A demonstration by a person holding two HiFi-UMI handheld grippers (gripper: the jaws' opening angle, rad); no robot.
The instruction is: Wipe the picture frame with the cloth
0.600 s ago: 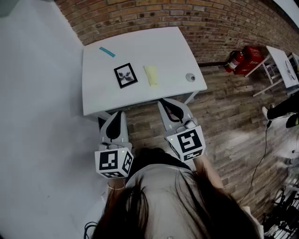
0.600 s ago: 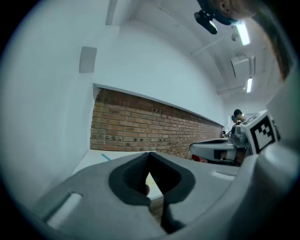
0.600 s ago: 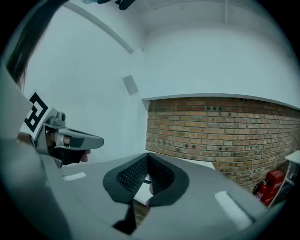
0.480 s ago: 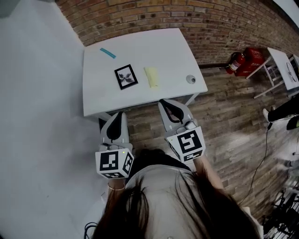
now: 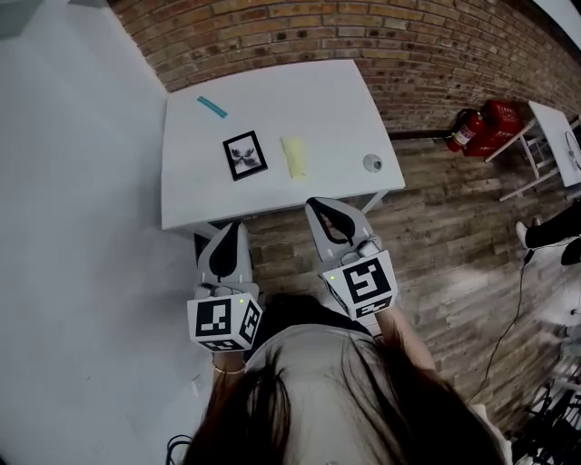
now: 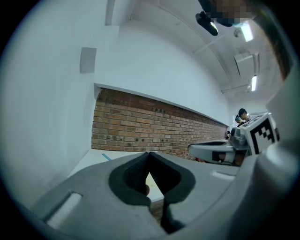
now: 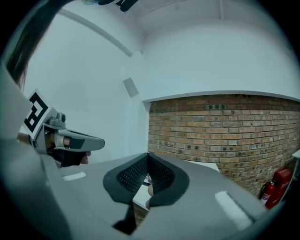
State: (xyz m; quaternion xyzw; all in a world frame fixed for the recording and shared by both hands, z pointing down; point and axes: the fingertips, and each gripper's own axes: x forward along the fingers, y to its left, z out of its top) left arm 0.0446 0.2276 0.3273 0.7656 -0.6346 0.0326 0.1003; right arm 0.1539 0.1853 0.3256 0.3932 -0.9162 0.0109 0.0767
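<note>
Both tools are shut and hold nothing. The left tool (image 5: 232,229) has its 2 jaws pressed together at the tips, with only the padded hollow behind them showing as a gap. The right tool (image 5: 318,205) is closed the same way. Each is held out in front of the person at roughly level, side by side and apart from one another, short of the near edge of the white table (image 5: 300,100) and over the wooden floor (image 5: 436,236).

The picture frame (image 5: 244,155) - black-edged, with a dark motif on a pale ground - lies flat on the table, left of the middle and slightly turned. Just beside it on the right, not touching it, lies the cloth (image 5: 294,157), a pale yellow folded strip. Neither tool is near either of them.

A short blue strip (image 5: 211,106) sits toward the far left corner of the table, and a small round grey object (image 5: 372,163) near the right edge. Behind the table runs a brick wall (image 5: 363,27) - a red fire extinguisher (image 5: 467,130) lies at its foot to the right.
</note>
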